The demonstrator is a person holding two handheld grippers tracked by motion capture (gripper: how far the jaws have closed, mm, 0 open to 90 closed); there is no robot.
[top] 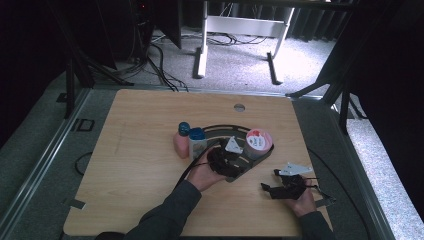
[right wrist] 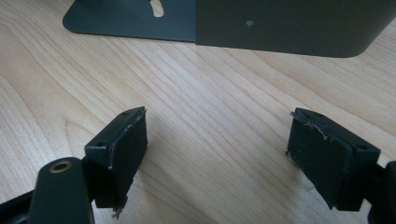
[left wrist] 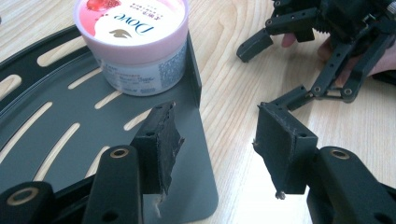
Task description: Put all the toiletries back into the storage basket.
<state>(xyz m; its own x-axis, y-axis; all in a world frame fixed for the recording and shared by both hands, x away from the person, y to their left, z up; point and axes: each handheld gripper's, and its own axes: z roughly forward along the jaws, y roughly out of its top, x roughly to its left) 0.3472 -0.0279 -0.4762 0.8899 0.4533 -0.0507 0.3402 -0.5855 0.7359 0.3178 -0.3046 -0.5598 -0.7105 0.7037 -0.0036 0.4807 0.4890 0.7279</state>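
**Slotted rack with tub: hazards and clearances**

Left of the rack [top: 250,161]: pink bottle [top: 180,144] and blue-capped jar [top: 197,141], liable to topple if nudged. On it, far corner: Dove tub [left wrist: 133,42]. Over its near edge: left gripper [left wrist: 212,149], apart, empty, likely to snag the raised wall. Right of it: right gripper [right wrist: 215,156], apart, empty, over open table [top: 140,170].

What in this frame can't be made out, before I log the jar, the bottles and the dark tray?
- Tray: high view, its near part is hidden by the left gripper and hand.
- Pink bottle and blue-capped bottle: high view, labels too small to read.
- Dove jar: left gripper view, top edge cuts off the lid; side print too fine.
- Right gripper: right gripper view, the tray's wall blocks everything behind it.
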